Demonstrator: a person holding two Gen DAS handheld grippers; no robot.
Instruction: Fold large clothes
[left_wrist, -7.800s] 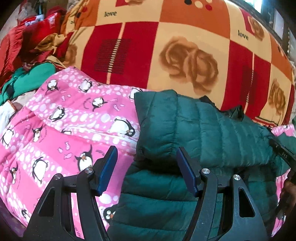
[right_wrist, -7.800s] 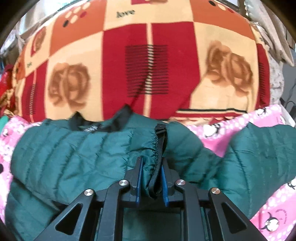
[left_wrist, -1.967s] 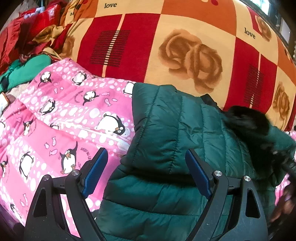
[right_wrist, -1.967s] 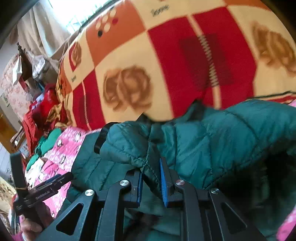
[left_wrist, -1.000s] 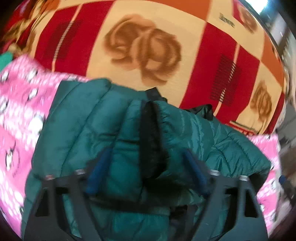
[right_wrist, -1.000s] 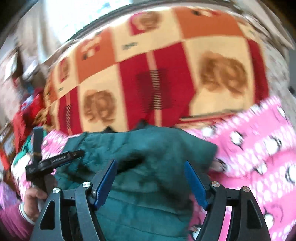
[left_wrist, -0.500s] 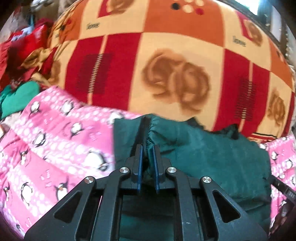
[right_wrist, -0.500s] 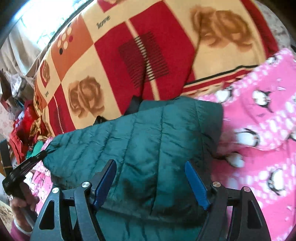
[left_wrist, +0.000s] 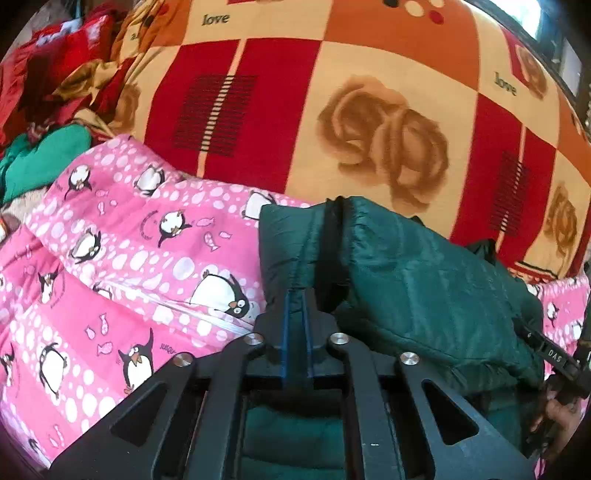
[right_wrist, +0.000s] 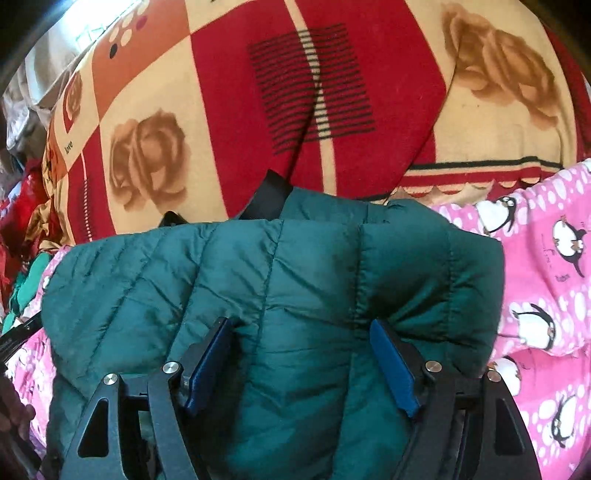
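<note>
The left gripper (left_wrist: 297, 295) has its fingers clamped on the green jacket's (left_wrist: 424, 280) cuff edge. The right gripper (right_wrist: 301, 354) holds its fingers apart, astride the jacket's quilted bulk on the pink penguin quilt (right_wrist: 546, 295).

Dark green quilted puffer jacket (left_wrist: 424, 273), partly folded, lying on a pink penguin-print quilt.

Shell is glossy teal-green nylon with stitched padded channels; black trim shows at the collar (right_wrist: 269, 195) and along an elasticated edge (left_wrist: 330, 243). In the right wrist view the jacket (right_wrist: 295, 280) lies as a thick, rounded bundle, an upper layer doubled over a lower one, collar end toward the red, orange and cream rose-patterned blanket behind. In the left wrist view the gathered black-trimmed edge stands up as a narrow ridge at the bundle's left end, with the padded body sloping away to the right. Fabric is creased and puffy, not flattened.
</note>
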